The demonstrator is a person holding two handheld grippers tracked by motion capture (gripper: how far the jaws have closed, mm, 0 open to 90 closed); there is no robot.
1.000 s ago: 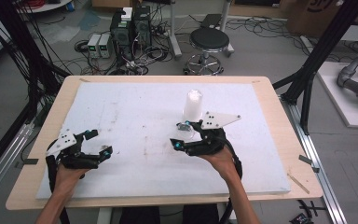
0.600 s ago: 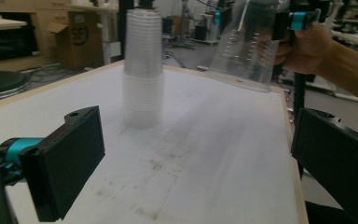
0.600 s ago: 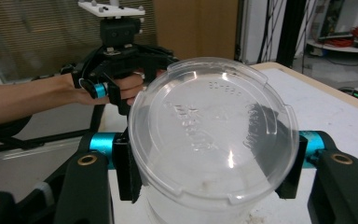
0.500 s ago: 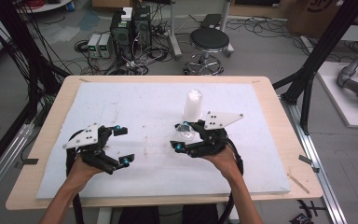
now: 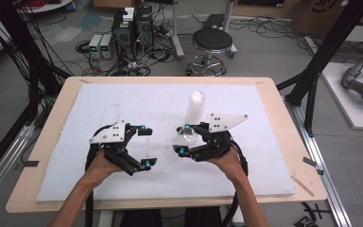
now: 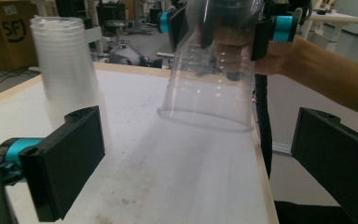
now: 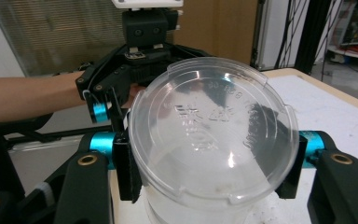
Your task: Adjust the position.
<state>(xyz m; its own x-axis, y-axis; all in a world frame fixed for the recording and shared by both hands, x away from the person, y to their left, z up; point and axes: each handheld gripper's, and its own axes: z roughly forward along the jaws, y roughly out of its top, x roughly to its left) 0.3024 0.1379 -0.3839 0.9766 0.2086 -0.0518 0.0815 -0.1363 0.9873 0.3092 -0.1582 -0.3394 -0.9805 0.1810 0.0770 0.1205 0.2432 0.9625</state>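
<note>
Clear plastic cup (image 7: 212, 140) sits pinched between the right gripper's (image 5: 185, 141) pads, held off the white table mat (image 5: 123, 104) with its mouth tipped toward the left gripper (image 5: 147, 146), whose jaws stand spread and empty just across from it. Judging by this, that gripper should close gently on the rim, since thin walls buckle. Nothing is inside the cup; a stack of cups (image 5: 195, 108) stands just beyond the right gripper.

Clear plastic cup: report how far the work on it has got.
Done: one clear plastic cup is off the stack of cups and clamped upside down in the right gripper. In hand: the left gripper, jaws open, faces that cup without touching it. Left: taking or setting down this cup, then the rest of the stack.
</note>
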